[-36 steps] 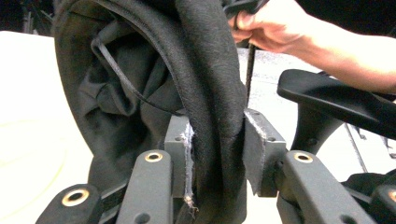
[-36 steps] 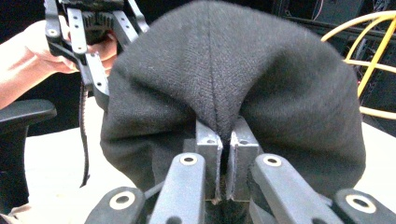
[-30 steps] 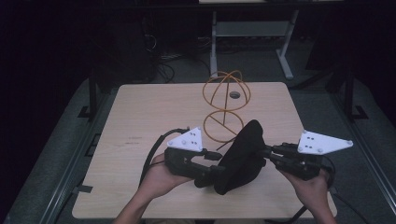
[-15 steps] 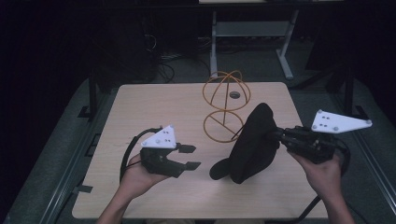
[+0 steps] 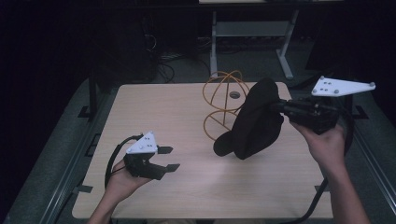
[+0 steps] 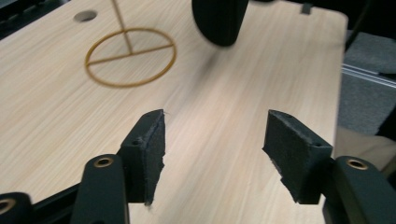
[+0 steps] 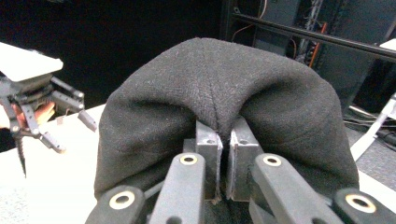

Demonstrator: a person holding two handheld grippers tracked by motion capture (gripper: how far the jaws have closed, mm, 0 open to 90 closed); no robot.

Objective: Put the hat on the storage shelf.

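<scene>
Right gripper [image 5: 280, 106] jaws were clamped on a fold of the black cap [image 5: 252, 122], which hung off them above the desk [image 5: 187, 116], brim down. Left gripper [image 5: 169, 158] jaws gaped, empty. Cap looked light and floppy; best pinched at the stiffer brim.

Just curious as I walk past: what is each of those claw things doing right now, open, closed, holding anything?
Left gripper: open, holding nothing, low over the table.
Right gripper: closed on the black cap, lifting it.
</scene>
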